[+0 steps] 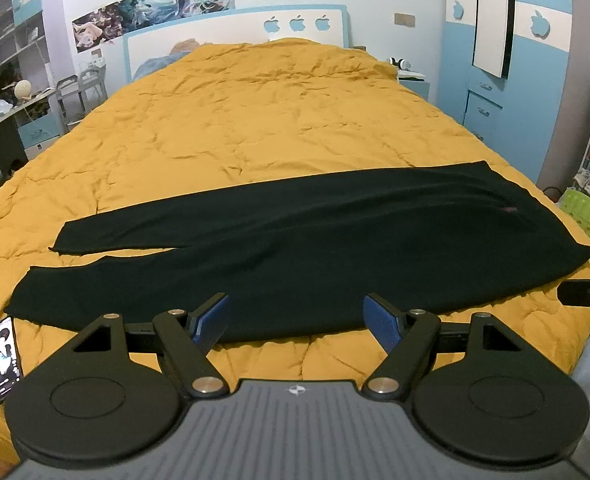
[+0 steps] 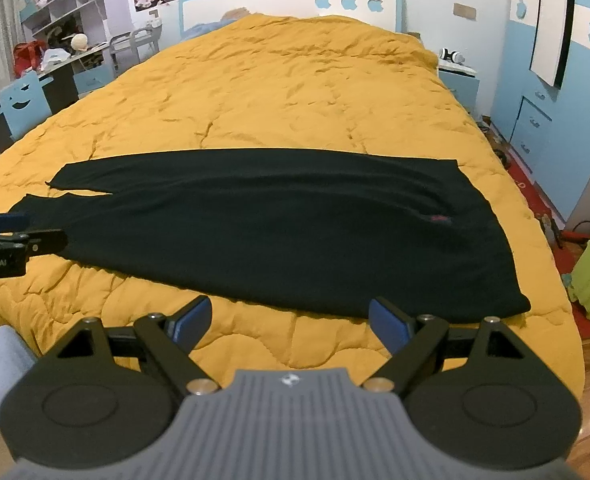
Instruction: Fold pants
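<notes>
The black pants (image 1: 295, 240) lie flat and sideways across the near part of the bed, on its mustard-yellow quilt (image 1: 255, 120), running almost the full width of both frames. In the left wrist view the two legs taper toward the left edge of the frame, parted by a thin wedge of quilt, while the broader waist end sits at the right, near the bed's edge. Laid out this way, with both legs parallel and the cloth mostly smooth, the garment looks ready for a first fold, probably one leg brought over the other or the hems carried toward the waist; that is a judgement from the layout only. The left gripper (image 1: 295, 322) hovers low at the bottom centre of its own frame, just short of the near edge of the pants around the mid-leg, its blue-padded fingers (image 1: 211, 320) spread wide and holding nothing. The right gripper (image 2: 289, 322) sits likewise at the bottom centre of its frame, aimed at the near edge toward the waist corner at lower right, its fingers (image 2: 389, 326) also wide apart, empty and not touching the cloth. Each gripper's side shows at the margin of the other's view, so the two are held side by side. A phone (image 1: 3, 360) with a lit screen lies on the quilt at lower left of the left wrist view, just beside the hem of the nearer leg, and a green basket (image 1: 585, 214) stands off the bed at the right.
</notes>
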The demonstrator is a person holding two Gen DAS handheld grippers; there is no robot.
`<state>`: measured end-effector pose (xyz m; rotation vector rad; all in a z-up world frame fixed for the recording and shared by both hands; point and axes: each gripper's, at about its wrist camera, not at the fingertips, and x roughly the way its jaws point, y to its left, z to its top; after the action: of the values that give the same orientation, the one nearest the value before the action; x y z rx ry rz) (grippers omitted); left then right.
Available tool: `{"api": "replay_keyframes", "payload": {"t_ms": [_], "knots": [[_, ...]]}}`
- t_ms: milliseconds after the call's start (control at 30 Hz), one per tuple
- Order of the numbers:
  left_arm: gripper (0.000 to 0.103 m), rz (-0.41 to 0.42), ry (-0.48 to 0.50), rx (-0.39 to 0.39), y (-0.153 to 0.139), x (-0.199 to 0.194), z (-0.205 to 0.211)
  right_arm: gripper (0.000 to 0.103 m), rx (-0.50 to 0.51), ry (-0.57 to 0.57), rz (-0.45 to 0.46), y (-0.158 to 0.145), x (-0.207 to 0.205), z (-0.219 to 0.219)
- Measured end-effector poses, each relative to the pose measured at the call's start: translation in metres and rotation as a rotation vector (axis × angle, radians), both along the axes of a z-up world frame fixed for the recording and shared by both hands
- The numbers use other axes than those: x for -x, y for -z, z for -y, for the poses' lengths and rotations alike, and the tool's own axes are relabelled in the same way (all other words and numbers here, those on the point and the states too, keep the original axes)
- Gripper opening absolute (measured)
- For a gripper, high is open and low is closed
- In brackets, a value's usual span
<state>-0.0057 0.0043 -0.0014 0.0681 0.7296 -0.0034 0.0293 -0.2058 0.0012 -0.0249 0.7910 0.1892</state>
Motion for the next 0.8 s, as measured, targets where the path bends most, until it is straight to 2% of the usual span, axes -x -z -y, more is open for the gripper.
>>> {"api": "replay_keyframes", "payload": {"t_ms": [367, 533, 667, 800], "knots": [[0.088, 0.008, -0.012, -0.012, 0.006, -0.006, -0.007, 0.082, 0.063, 0.022, 0.025, 0.002, 0.000, -0.005], [0.081, 0.035, -0.003, -0.077, 0.012, -0.012, -0.020, 0.082, 0.118, 0.037, 0.079, 0.004, 0.001, -0.001], [0.078, 0.052, 0.072, -0.132, 0.015, -0.016, -0.037, 0.082, 0.146, 0.001, 0.133, 0.006, 0.000, 0.013], [0.077, 0.026, 0.175, -0.243, 0.029, -0.022, -0.056, 0.081, 0.224, -0.023, 0.146, 0.010, -0.009, 0.030]]}}
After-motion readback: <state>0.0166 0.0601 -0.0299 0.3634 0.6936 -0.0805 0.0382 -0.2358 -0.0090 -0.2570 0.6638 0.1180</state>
